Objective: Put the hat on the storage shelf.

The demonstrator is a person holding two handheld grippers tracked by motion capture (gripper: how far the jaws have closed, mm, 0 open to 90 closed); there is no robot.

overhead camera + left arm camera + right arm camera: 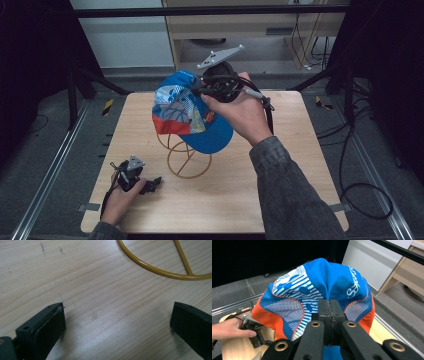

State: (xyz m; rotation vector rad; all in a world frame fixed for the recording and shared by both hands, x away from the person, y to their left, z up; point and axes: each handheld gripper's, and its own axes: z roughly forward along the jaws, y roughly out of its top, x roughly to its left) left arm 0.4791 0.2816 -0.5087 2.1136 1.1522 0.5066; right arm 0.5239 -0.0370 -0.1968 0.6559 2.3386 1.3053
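Cap (324, 282) hangs pinched in right gripper (331, 305) fingers; left gripper (117, 320) fingers spread apart.

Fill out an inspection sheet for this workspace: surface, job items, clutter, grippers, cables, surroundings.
Surface: light wooden table top, faint marks, otherwise bare.
Job's things: blue, white and orange cap held over the yellow wire stand; whether it rests on the stand cannot be told.
Clutter: nothing seen.
Grippers: right gripper shut, pinching a fold of the cap's cloth; left gripper open, low over the table near the stand's base ring, holding nothing.
Cables: a cable trails from each gripper; loose black cables on the floor at right.
Surroundings: grey floor, metal rails along the table's sides, black frame, wooden furniture behind.
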